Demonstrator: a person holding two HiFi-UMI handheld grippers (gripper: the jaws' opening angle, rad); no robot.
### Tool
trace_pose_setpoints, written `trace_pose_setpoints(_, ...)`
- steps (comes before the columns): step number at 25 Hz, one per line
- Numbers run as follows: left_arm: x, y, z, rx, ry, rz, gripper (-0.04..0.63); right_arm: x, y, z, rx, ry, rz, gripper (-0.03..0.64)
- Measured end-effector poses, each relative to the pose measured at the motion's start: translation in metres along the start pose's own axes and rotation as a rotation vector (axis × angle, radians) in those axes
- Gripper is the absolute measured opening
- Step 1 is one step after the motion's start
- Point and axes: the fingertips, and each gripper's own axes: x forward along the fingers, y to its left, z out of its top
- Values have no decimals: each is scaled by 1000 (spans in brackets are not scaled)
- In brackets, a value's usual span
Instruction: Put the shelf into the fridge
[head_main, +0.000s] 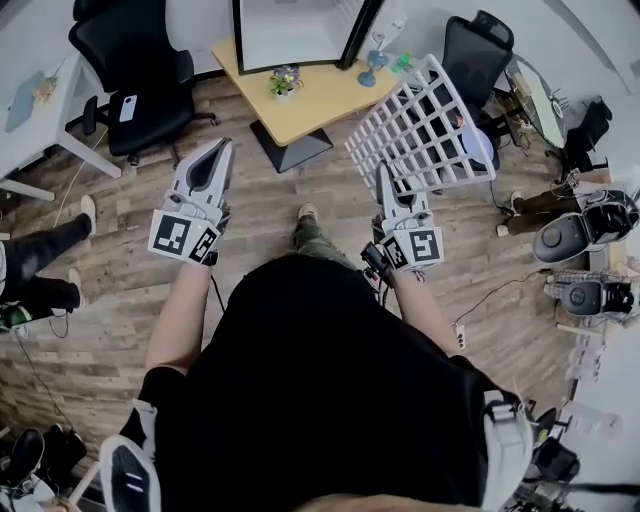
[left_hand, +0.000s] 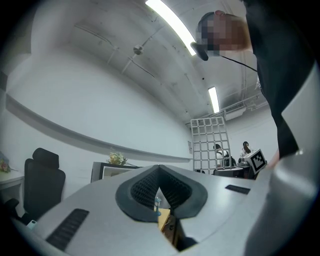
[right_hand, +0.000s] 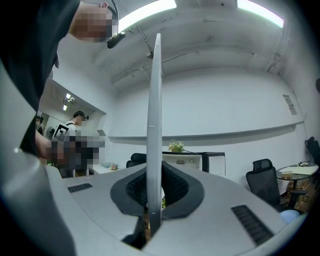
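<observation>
Standing on the wooden floor, the person has the right gripper (head_main: 388, 182) clamped on the near edge of the white wire shelf (head_main: 425, 125), which is held in the air and tilts up and away beside the desk (head_main: 310, 100). From the right gripper view the shelf (right_hand: 155, 125) shows edge-on, just a thin white strip rising between the closed pads, so none of its grid can be seen there. The left gripper (head_main: 220, 150) is held apart to the side with its jaws together at the tips and nothing between them. Its own view catches the shelf's grid far off. On the desk sits the fridge (head_main: 300, 30) — a black-framed box with its door swung open, cut off by the top of the head view, its inside too washed-out to read. A small potted plant (head_main: 285, 80) stands in front of it. The person's black shirt hides the floor below both arms.
</observation>
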Motion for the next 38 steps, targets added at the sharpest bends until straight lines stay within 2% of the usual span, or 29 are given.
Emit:
trace_pose_setpoints(21, 50, 32, -11, 15, 18, 47, 18, 56, -34, -15, 49, 11, 43, 31)
trace_pose_setpoints(38, 100, 74, -25, 6, 21, 63, 18, 114, -66, -27, 73, 26, 24, 31)
